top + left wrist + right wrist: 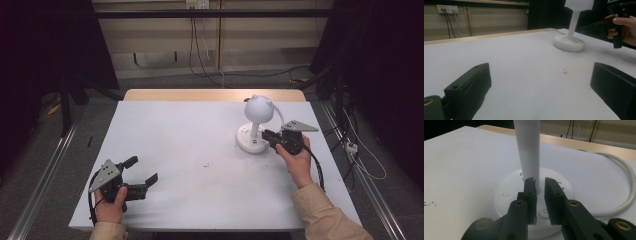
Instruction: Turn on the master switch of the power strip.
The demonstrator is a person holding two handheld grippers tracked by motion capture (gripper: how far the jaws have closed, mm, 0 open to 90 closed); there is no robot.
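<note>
A white desk lamp with a round head stands on its disc base at the right of the white table. My right gripper reaches in from the right, low over that base. In the right gripper view its jaws stand a narrow gap apart just in front of the lamp stem, over the base and a power button, with nothing pressed between them. My left gripper rests at the front left, wide open and empty.
The lamp's white cable loops off the base to the right. A small dark speck marks the table's middle. Beyond the far wooden edge are a wall, sockets and floor cables. The lamp base and a hand lie ahead of the left gripper.
</note>
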